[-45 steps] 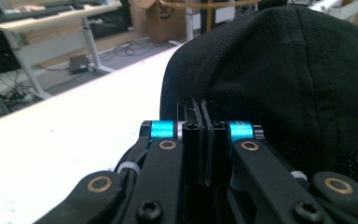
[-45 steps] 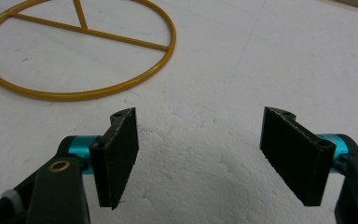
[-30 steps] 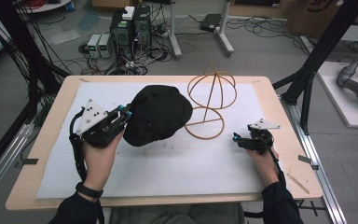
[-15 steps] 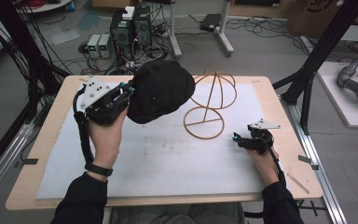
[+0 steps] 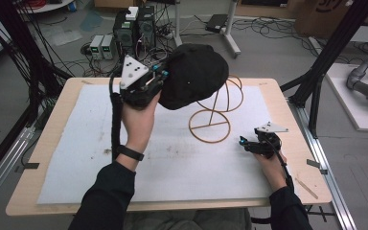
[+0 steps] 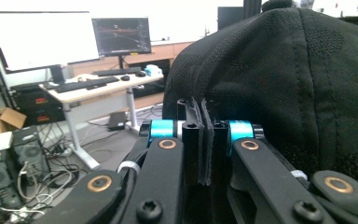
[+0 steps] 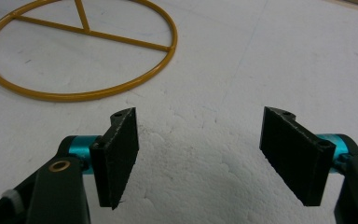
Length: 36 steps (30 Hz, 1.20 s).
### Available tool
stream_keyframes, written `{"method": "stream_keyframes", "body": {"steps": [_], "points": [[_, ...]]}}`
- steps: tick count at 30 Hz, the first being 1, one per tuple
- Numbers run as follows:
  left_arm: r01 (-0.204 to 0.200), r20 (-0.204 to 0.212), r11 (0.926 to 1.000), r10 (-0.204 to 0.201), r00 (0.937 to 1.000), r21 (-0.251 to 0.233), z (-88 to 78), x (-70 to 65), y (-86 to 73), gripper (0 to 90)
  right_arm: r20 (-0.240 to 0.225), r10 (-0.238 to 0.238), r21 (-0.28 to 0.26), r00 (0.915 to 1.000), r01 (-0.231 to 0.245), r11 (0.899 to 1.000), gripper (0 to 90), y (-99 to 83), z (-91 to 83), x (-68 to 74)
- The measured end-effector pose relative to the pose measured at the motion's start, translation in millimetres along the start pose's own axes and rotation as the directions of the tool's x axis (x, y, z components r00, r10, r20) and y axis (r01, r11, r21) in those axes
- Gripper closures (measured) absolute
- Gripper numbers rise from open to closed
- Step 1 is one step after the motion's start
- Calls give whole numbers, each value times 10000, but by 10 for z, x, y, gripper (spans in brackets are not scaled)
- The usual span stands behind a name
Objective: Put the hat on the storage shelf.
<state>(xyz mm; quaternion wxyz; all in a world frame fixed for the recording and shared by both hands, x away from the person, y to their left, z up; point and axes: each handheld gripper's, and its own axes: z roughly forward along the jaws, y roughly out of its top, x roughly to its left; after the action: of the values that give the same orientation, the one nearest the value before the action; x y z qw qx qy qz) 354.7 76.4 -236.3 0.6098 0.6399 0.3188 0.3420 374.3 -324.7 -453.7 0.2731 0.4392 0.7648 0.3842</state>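
Left gripper (image 5: 160,76) clamps black cap (image 5: 194,74) above stand (image 5: 214,110)

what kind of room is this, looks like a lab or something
Most likely a robotics or research lab. Desktop computers and loose cables sit on the floor behind the table, and monitors stand on a desk across the room.

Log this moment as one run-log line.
left gripper: shut on black cap, raised over wire stand | right gripper: open, resting on white mat
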Motion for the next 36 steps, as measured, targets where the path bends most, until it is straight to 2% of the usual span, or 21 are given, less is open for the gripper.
{"method": "stream_keyframes", "body": {"steps": [4, 7, 15, 22, 24, 26, 27, 28, 29, 31, 36], "points": [[93, 101, 10000, -93, 9999, 5, 168, -103, -19, 879, 1, -41, 1, 10000, 41, 10000, 278, 0, -1, 5], [-31, 228, 9999, 27, 9997, 139, 354, -224, -35, 879, -19, -19, -9, 10000, 19, 10000, 278, 0, 0, 2], [-293, 401, 9984, 274, 9988, 478, 601, -430, -122, 877, -32, -49, -17, 10000, 49, 10000, 278, -1, -2, 5], [-137, 499, 9948, 86, 9987, 1011, 729, -450, -291, 839, -31, -131, -11, 9999, 131, 9999, 278, -1, -3, 14], [-120, 446, 9942, 72, 9990, 1072, 741, -449, -341, 819, -31, -140, -21, 9999, 140, 9999, 277, -1, -3, 16], [21, 487, 9947, -71, 9988, 1026, 729, -426, -382, 734, -19, -157, -20, 9999, 157, 9999, 278, -1, -3, 18], [126, 497, 9949, -176, 9986, 1001, 716, -414, -394, 734, -19, -157, -20, 9999, 157, 9999, 278, -1, -3, 18], [252, 449, 9949, -298, 9985, 980, 697, -403, -398, 614, -15, -172, -3, 9999, 172, 9999, 278, -1, -3, 20], [341, 453, 9954, -383, 9982, 900, 675, -393, -398, 614, -15, -172, -3, 9999, 172, 9999, 278, -1, -3, 20], [407, 511, 9963, -446, 9977, 752, 611, -370, -384, 527, -24, -163, 0, 9999, 163, 9999, 278, -1, -2, 21], [456, 903, 9973, -506, 9946, 571, 392, -299, -408, 442, -18, -167, 9, 9999, 168, 9999, 278, -1, -1, 22]]}}
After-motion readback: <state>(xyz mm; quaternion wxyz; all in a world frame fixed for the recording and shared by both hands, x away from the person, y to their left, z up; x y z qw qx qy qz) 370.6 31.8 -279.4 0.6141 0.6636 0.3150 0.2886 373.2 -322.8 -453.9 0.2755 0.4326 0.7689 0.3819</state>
